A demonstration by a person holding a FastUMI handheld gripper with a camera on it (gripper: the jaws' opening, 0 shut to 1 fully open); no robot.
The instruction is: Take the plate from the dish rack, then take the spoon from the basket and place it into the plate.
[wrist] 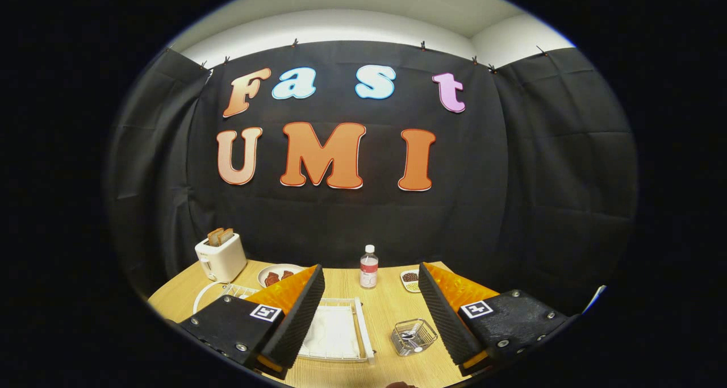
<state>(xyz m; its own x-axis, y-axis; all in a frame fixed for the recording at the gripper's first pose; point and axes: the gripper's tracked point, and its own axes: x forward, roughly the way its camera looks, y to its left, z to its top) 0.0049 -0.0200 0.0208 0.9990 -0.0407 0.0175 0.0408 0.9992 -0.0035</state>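
One dish rack (363, 331) holding one white plate (332, 332), one wire basket (413, 337) with one spoon (408, 336) at four o'clock of the rack, one bottle (368, 267) at twelve. The gripper (369, 311) hovers high above the table (346, 283), jaws spread wide, empty.

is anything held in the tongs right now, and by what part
Nothing is held. The tongs are open above the table, with the dish rack and the wire basket lying untouched between the fingers.
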